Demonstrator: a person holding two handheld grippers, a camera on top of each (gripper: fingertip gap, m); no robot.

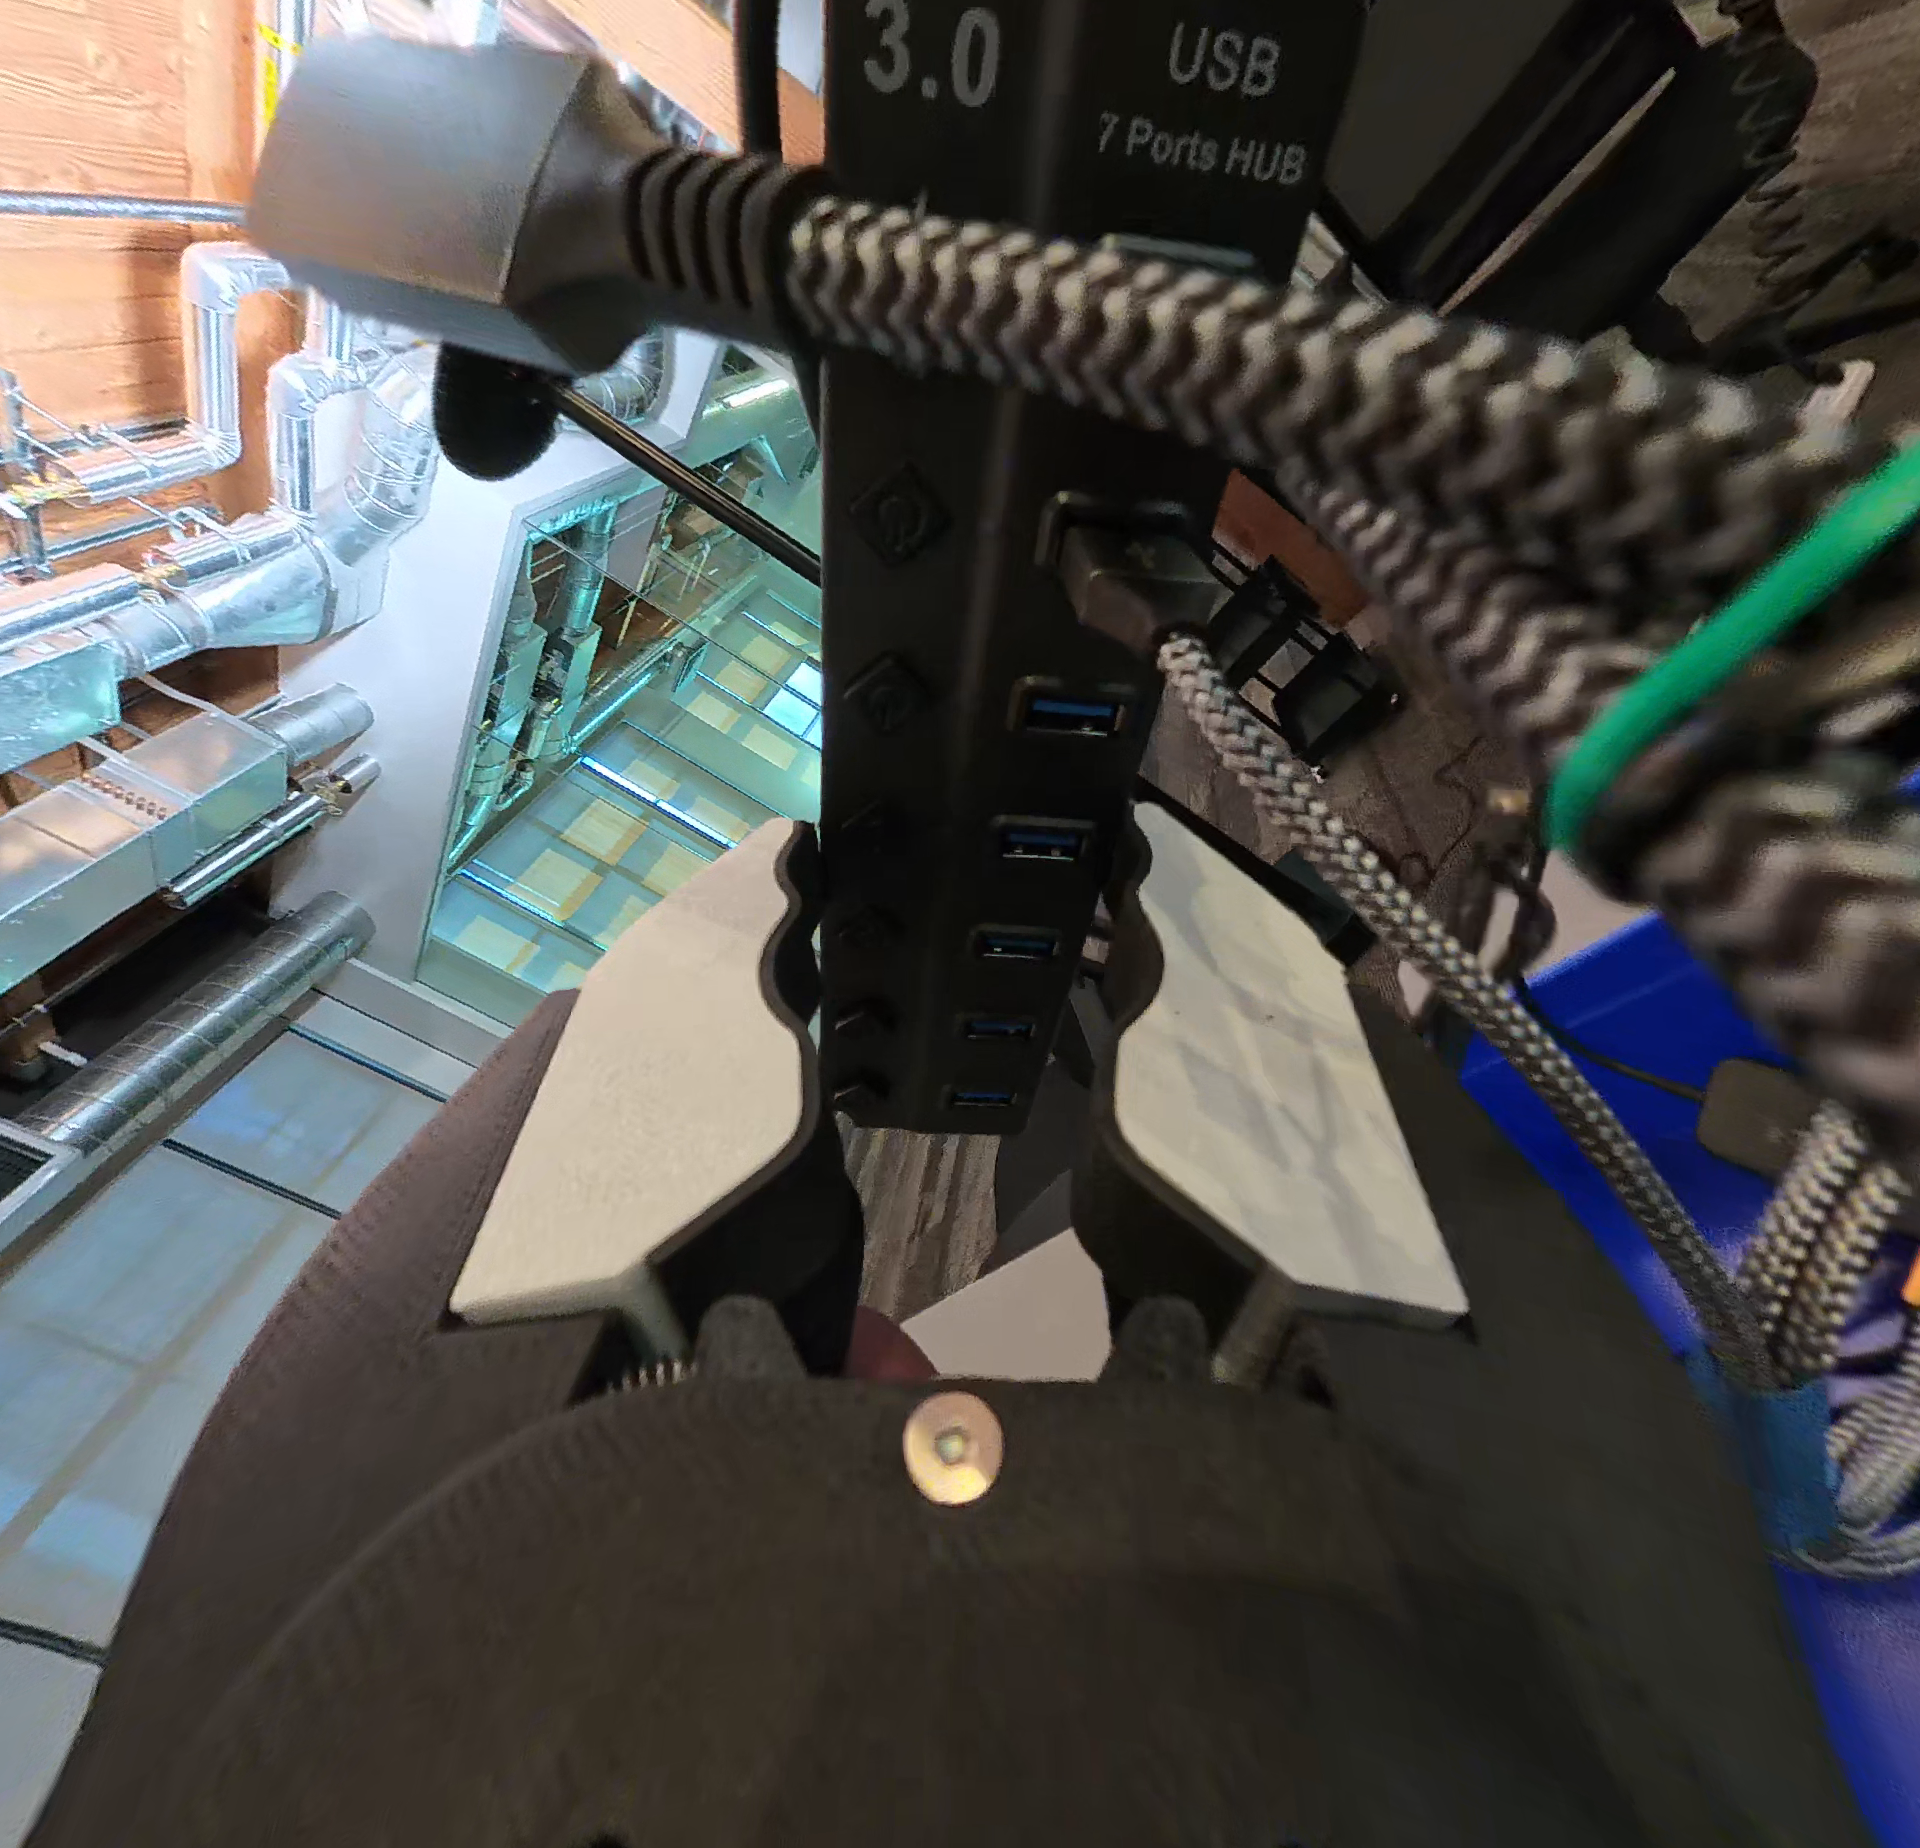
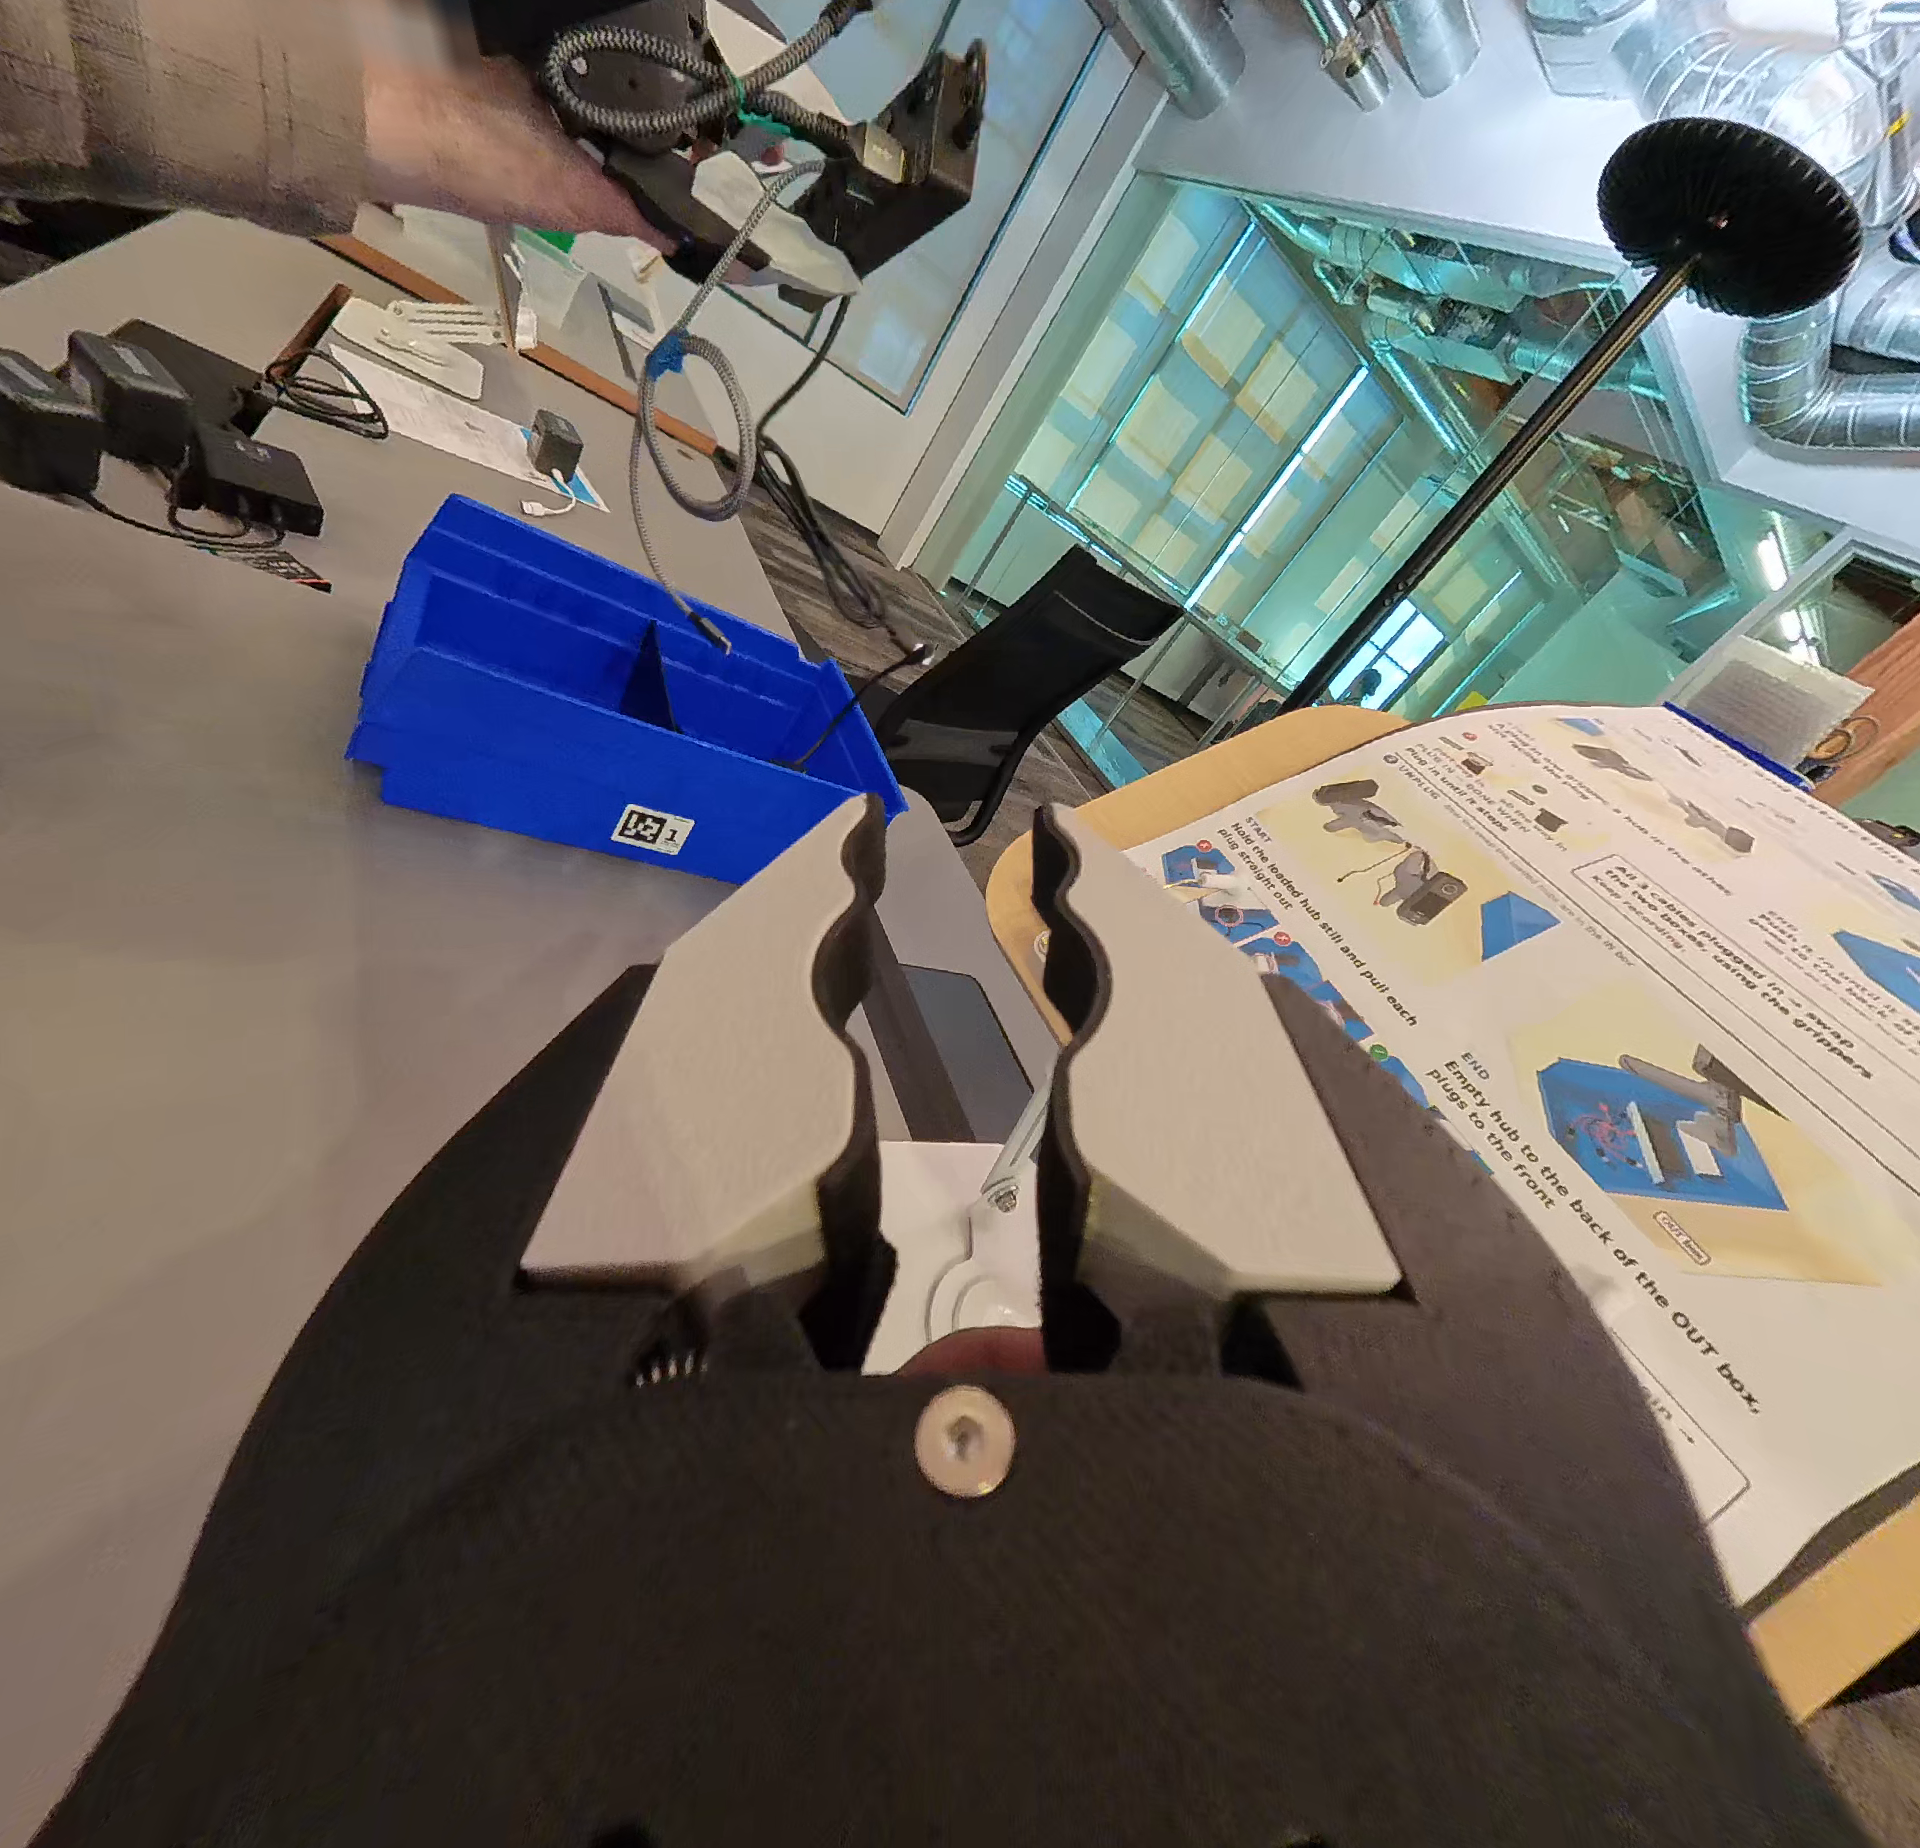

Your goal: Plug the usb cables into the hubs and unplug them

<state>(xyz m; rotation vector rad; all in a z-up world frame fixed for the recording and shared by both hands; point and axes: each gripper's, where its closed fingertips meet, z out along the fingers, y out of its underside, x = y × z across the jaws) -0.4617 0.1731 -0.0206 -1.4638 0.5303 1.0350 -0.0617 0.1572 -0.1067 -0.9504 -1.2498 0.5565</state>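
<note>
Between the pale fingers of the left gripper stands a black USB hub, clamped at its near end and rising far up through the left wrist view. One braided cable sits plugged into a port on the hub's right side, above a row of vacant blue ports. A second, thicker braided cable crosses in front of the hub, its grey plug hanging free at the upper left; it seems bundled with a green tie, though blur makes this uncertain.

The right gripper holds nothing, its jaws a little apart above the edge of a grey table. A blue bin rests on that table, and a printed instruction sheet lies to the right. Silver ducts and glass walls fill the far room.
</note>
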